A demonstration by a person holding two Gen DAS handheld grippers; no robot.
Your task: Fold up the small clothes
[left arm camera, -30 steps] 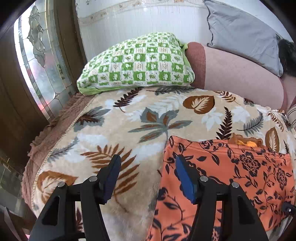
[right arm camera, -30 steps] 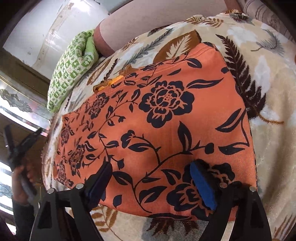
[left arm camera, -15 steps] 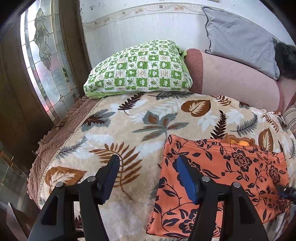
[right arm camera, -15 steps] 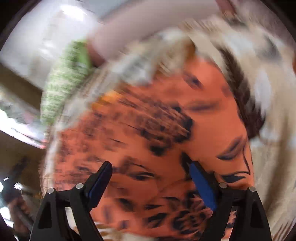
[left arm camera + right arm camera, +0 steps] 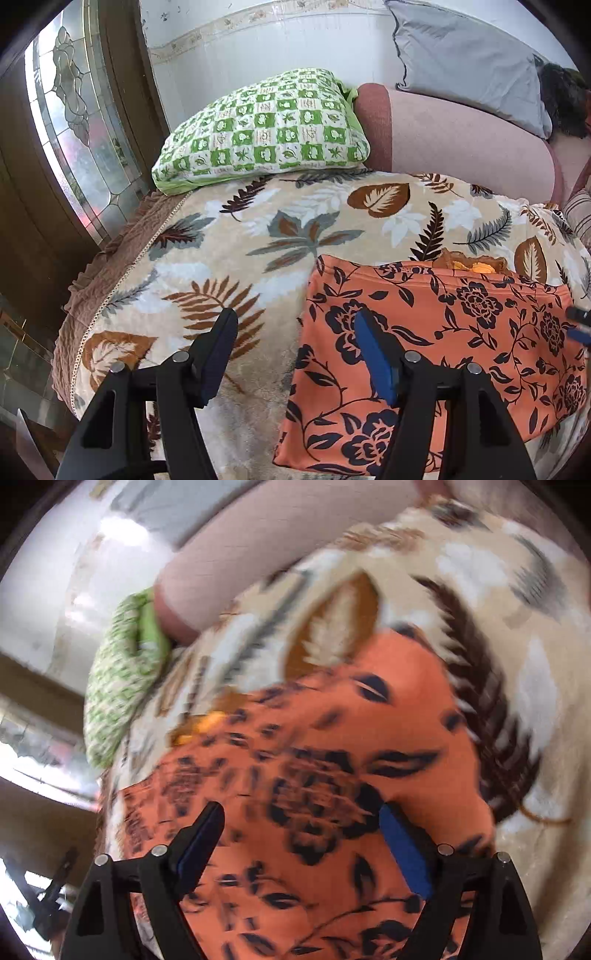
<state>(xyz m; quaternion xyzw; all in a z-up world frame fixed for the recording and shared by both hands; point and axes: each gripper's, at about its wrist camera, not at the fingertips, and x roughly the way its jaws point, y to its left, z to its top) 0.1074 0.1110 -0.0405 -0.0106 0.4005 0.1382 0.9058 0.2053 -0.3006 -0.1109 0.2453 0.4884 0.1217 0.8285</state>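
Note:
An orange garment with a black flower print (image 5: 443,339) lies flat on the leaf-patterned blanket (image 5: 258,236), folded into a rectangle. A bit of yellow cloth (image 5: 476,266) peeks out at its far edge. My left gripper (image 5: 295,332) is open and empty, held above the garment's left edge. My right gripper (image 5: 303,830) is open and empty, directly above the garment (image 5: 332,760); this view is motion-blurred. The right gripper's tip shows at the right edge of the left wrist view (image 5: 578,325).
A green checked pillow (image 5: 266,125) lies at the bed's head beside a pink bolster (image 5: 461,140) and a grey pillow (image 5: 465,55). A stained-glass window (image 5: 70,110) in a wooden frame stands left. The brown bed edge (image 5: 110,266) runs down the left.
My left gripper has lifted and pulled back, showing more of the bed. My right gripper has moved forward over the garment, its view now blurred. Both stay open.

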